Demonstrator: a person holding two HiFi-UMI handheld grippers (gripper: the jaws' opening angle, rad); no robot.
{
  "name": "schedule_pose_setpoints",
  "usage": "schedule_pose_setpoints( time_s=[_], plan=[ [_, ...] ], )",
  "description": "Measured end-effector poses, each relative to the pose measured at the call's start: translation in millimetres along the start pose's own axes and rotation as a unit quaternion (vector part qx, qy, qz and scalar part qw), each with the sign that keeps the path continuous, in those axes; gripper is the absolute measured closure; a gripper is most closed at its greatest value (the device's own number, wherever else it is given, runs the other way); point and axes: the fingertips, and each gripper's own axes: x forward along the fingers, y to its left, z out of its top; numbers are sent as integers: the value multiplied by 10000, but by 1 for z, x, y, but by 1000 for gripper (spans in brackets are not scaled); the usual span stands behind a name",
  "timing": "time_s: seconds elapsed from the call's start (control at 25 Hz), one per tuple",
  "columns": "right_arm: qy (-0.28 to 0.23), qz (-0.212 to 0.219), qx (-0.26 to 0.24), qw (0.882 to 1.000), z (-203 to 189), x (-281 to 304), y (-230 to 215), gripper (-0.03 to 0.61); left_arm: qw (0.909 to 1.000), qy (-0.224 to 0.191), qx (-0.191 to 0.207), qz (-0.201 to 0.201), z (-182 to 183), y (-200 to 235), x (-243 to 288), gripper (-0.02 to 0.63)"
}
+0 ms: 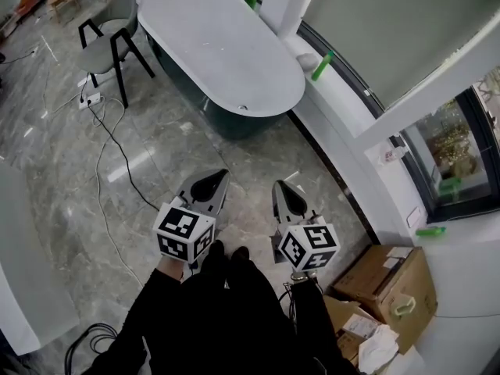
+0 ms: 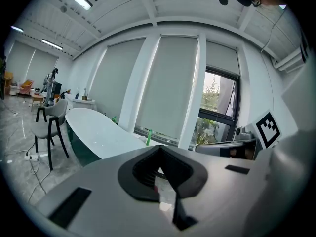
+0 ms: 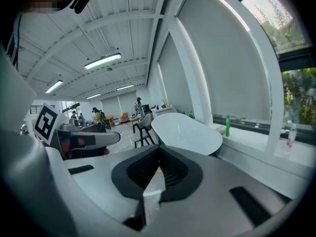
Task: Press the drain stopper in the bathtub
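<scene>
A white oval bathtub [image 1: 291, 92] with a dark green outer wall stands on the marble floor at the top of the head view. A small dark drain spot [image 1: 243, 108] shows near its near end. Both grippers hang over the floor well short of the tub, pointing toward it. My left gripper [image 1: 223, 173] is shut, with nothing between its jaws. My right gripper [image 1: 279, 186] is also shut and empty. The tub [image 2: 98, 132] lies ahead and left of the left gripper [image 2: 159, 149]. From the right gripper [image 3: 159, 151], the tub [image 3: 187, 130] is straight ahead.
A grey chair [image 1: 109, 41] stands left of the tub, with a power strip [image 1: 89, 100] and cables [image 1: 117, 158] trailing across the floor. A green bottle [image 1: 323, 65] stands on the window sill [image 1: 351, 131]. Cardboard boxes [image 1: 387, 280] sit at lower right.
</scene>
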Motion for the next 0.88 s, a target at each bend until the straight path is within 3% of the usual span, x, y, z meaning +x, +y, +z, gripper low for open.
schedule_pose_setpoints(
  time_s=[0.32,0.88],
  plan=[
    [-88,-145,581,9982,9,14,-11,577,10000,-65,28,19,11,17,11,606],
    [4,-54,460,9989,31,70,-43,577,9996,-72,-38,266,26,59,57,606]
  ],
)
